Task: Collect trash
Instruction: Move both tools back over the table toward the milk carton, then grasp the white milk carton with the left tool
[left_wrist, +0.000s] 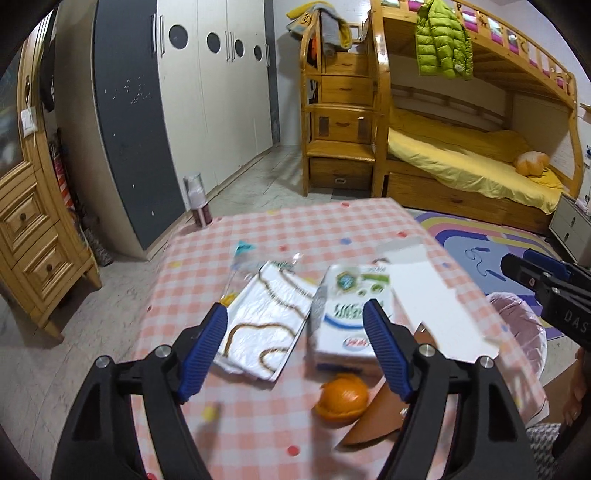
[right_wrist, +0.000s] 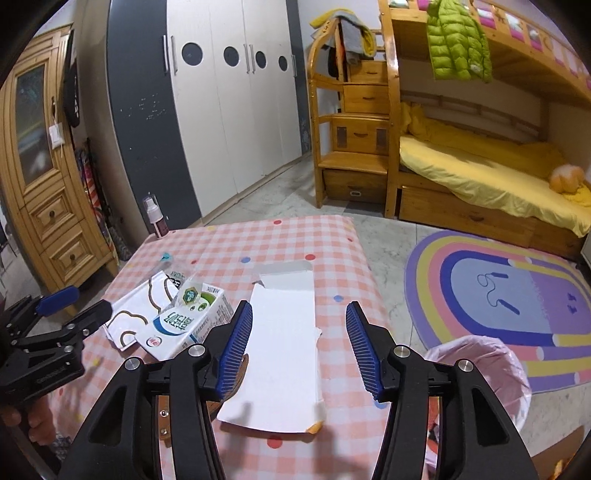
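Observation:
On the pink checked table (left_wrist: 295, 229) lie a white milk carton (left_wrist: 347, 325), a flat white wrapper with brown lines (left_wrist: 266, 325), a flattened white cardboard (left_wrist: 436, 306), an orange peel (left_wrist: 343, 398) and a clear wrapper with a blue tip (left_wrist: 245, 254). My left gripper (left_wrist: 295, 314) is open above the table, between the wrapper and the carton. My right gripper (right_wrist: 299, 314) is open over the cardboard (right_wrist: 284, 350). The carton (right_wrist: 184, 321) and the wrapper (right_wrist: 136, 310) show left of it. A bin with a pink bag (right_wrist: 480, 373) stands at the table's right side.
A brown flat piece (left_wrist: 376, 417) lies by the peel. A pump bottle (left_wrist: 197, 199) stands at the table's far left corner. A wardrobe (left_wrist: 207, 92), a wooden cabinet (left_wrist: 33, 229), a bunk bed (left_wrist: 461, 147) and a rainbow rug (right_wrist: 498, 288) surround the table.

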